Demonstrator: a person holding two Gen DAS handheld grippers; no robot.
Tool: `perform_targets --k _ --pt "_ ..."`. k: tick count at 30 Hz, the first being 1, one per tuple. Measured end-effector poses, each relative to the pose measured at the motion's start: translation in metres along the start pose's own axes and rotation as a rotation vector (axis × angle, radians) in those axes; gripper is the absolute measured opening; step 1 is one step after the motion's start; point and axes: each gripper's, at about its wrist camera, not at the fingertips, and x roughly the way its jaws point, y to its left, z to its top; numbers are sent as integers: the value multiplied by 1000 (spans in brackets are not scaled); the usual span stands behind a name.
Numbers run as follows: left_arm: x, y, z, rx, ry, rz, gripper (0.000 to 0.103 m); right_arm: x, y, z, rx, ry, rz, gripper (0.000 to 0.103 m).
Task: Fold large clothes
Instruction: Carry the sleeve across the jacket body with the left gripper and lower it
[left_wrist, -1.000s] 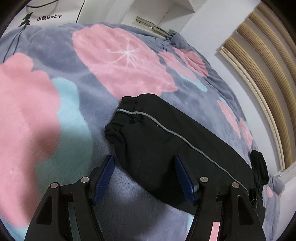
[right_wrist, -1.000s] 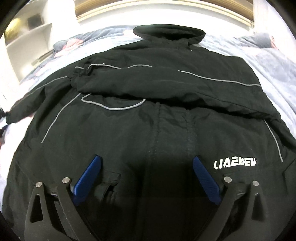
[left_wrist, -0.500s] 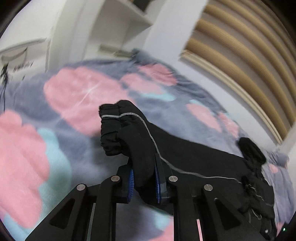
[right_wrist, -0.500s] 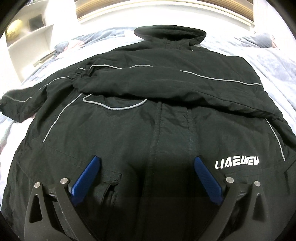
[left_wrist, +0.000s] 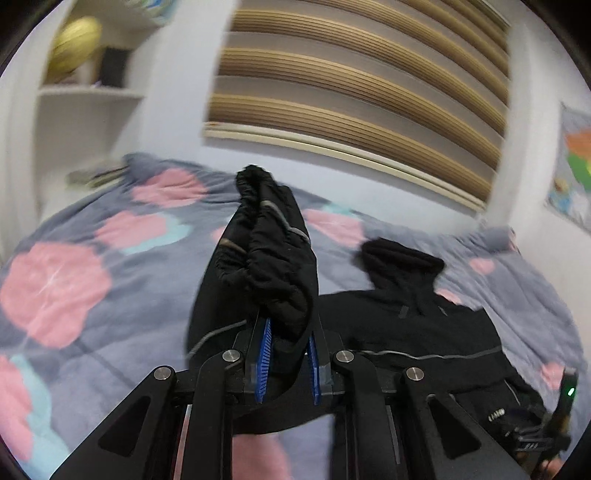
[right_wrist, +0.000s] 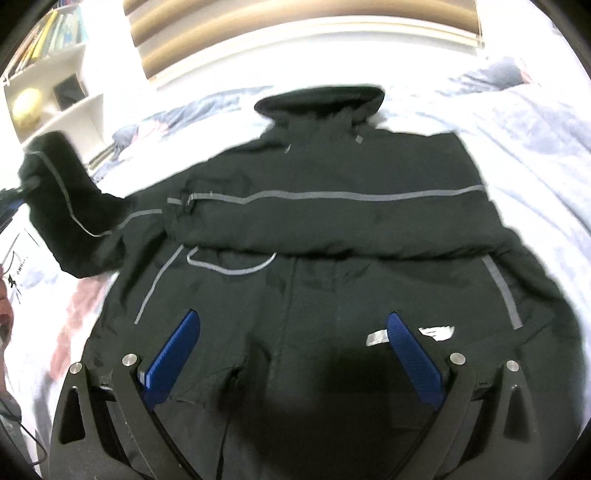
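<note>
Two tongs are mine: my left tongs are pinched tight on the black jacket's sleeve, lifted above the bed. My right tongs are wide open with nothing in them, over the jacket lying flat on the bed. There is lots of free blanket on the left, and a shelf by the wall holds a yellow ball.

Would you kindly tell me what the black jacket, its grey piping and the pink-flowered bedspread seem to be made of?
Black jacket: probably matte woven synthetic with light padding; it puffs and creases softly.
Grey piping: likely reflective trim, a thin pale stripe along the seams.
Pink-flowered bedspread: plush fleece by its fuzzy, napped look, though blurred.
The left gripper is shut on the jacket's sleeve.
</note>
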Motion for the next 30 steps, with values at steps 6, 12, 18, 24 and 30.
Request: perform_targets --k 6,12,18,24,30 --pt "22 -99 4 136 48 -113 17 -42 -22 12 4 -65 -30 102" --pt "45 -182 -8 209 110 -256 16 -57 -55 9 41 -65 -55 102" --pt "84 -246 -44 210 201 -364 16 -59 -85 2 79 -46 -80 102" --pt "131 -278 -100 202 316 -421 16 -50 -105 -1 97 -6 -124 102" --pt "161 -278 -141 171 417 -446 21 -35 -112 6 54 49 -155 102"
